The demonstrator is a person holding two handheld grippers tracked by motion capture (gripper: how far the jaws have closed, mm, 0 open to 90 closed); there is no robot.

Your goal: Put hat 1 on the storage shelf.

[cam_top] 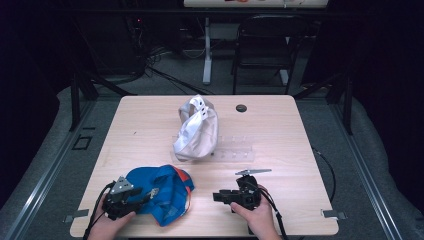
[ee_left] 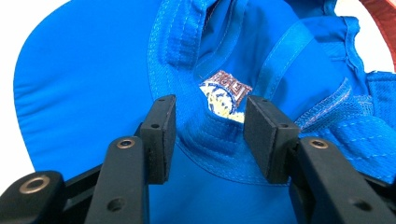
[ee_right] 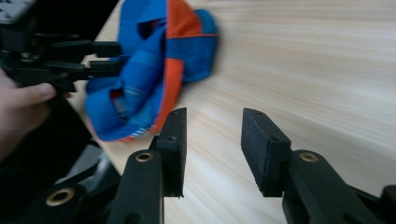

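Observation:
A blue and orange cap [cam_top: 162, 192] lies crumpled at the table's front left. My left gripper [cam_top: 150, 195] reaches into it from the left. In the left gripper view its jaws [ee_left: 210, 135] stand apart over the cap's blue inner band [ee_left: 205, 140], near a stitched badge [ee_left: 226, 95], and the pads do not press the fabric. My right gripper [cam_top: 217, 196] lies at the front right of the table and points left toward the cap. The right gripper view has its jaws [ee_right: 212, 140] open over bare wood, with the cap [ee_right: 154, 60] and the left gripper [ee_right: 116, 58] beyond them.
A white cap [cam_top: 196, 130] sits in the middle of the wooden table [cam_top: 280, 130], beside a clear plastic rack [cam_top: 235, 150]. A round black grommet [cam_top: 241, 108] is near the far edge. A dark chair [cam_top: 265, 45] and a desk leg stand behind the table.

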